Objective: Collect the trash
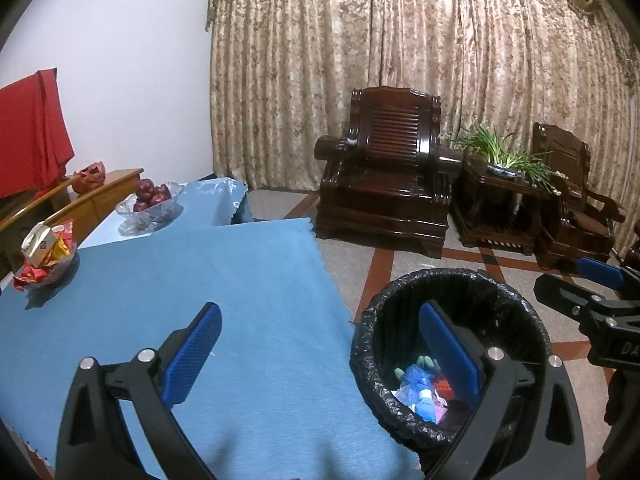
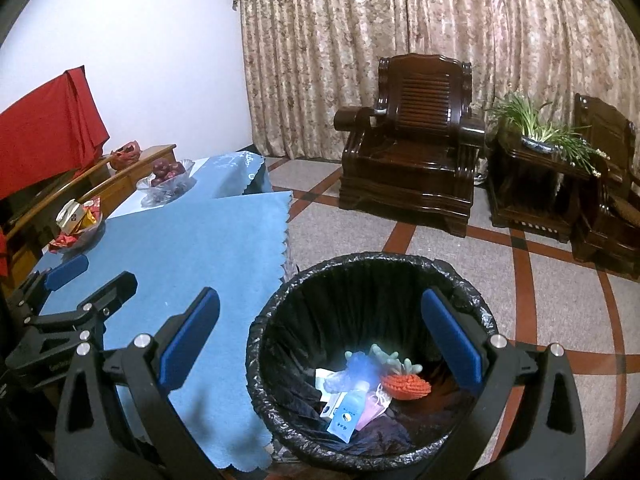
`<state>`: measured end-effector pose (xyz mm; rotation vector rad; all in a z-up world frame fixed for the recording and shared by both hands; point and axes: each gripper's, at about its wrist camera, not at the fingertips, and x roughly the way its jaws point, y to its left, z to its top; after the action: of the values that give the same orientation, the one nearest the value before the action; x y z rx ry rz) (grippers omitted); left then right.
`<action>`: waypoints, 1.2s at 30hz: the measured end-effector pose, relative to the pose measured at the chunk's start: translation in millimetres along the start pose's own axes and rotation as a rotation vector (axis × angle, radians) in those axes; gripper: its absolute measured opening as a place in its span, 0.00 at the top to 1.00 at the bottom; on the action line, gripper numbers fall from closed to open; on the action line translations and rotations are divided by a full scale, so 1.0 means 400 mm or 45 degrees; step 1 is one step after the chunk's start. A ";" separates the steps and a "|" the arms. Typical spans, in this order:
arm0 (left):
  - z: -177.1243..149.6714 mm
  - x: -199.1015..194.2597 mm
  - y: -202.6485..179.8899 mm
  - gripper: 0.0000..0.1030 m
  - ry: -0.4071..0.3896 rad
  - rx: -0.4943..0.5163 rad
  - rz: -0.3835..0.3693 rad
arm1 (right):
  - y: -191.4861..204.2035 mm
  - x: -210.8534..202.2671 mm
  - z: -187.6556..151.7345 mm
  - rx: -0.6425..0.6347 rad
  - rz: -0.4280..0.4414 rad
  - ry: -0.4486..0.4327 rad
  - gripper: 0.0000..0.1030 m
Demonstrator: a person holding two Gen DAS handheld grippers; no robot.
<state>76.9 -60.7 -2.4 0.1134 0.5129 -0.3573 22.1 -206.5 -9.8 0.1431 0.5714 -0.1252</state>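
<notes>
A home living room is shown. Carved dark wooden armchairs [image 2: 412,152] are set before floor-length patterned curtains [image 2: 400,40], and a fruit bowl [image 1: 150,202] is placed on a blue-clothed table [image 1: 224,300].

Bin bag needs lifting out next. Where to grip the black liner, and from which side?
Grip the black liner where it folds over the bin's rim; the crinkled, bunched plastic there gives a pinchable lip. Probably come from above, one finger inside the wall and one outside. The right gripper is open over the bin mouth, so its near rim looks easiest. Avoid the table side: the blue cloth hangs close against it.
</notes>
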 end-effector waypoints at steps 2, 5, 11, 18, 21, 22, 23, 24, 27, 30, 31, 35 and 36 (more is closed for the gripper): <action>0.001 -0.003 0.000 0.06 -0.003 0.001 0.001 | 0.000 -0.002 -0.001 -0.002 0.002 -0.003 0.05; 0.003 -0.006 0.001 0.06 -0.003 0.001 -0.002 | 0.003 -0.004 -0.001 -0.007 0.001 -0.008 0.05; 0.004 -0.009 0.000 0.06 -0.006 0.003 -0.001 | 0.004 -0.005 -0.002 -0.007 0.000 -0.008 0.05; 0.006 -0.012 -0.002 0.06 -0.006 0.004 -0.002 | 0.004 -0.005 -0.002 -0.010 0.000 -0.008 0.05; 0.008 -0.015 -0.002 0.06 -0.008 0.005 -0.002 | 0.004 -0.004 -0.001 -0.008 0.002 -0.007 0.05; 0.007 -0.014 -0.002 0.06 -0.007 0.005 -0.003 | 0.004 -0.004 -0.001 -0.008 0.002 -0.007 0.05; 0.008 -0.015 -0.001 0.06 -0.007 0.004 -0.003 | 0.004 -0.004 -0.002 -0.008 0.001 -0.005 0.05; 0.007 -0.014 -0.002 0.06 -0.007 0.004 -0.003 | 0.004 -0.004 -0.002 -0.009 0.001 -0.005 0.05; 0.006 -0.014 -0.001 0.06 -0.007 0.006 -0.003 | 0.004 -0.006 -0.001 -0.008 0.001 -0.006 0.05; 0.006 -0.015 -0.001 0.06 -0.006 0.005 -0.003 | 0.003 -0.006 -0.001 -0.005 0.003 -0.005 0.05; 0.005 -0.014 -0.002 0.06 -0.006 0.006 -0.003 | 0.004 -0.006 -0.001 -0.005 0.002 -0.005 0.05; 0.005 -0.014 -0.002 0.06 -0.007 0.005 -0.002 | 0.004 -0.006 -0.002 -0.005 0.001 -0.004 0.05; 0.005 -0.014 -0.002 0.06 -0.006 0.005 -0.003 | 0.004 -0.006 -0.002 -0.005 0.001 -0.004 0.05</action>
<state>72.9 -59.9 2.1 0.1155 0.5075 -0.3607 19.9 -204.7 -8.9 0.1393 0.5683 -0.1232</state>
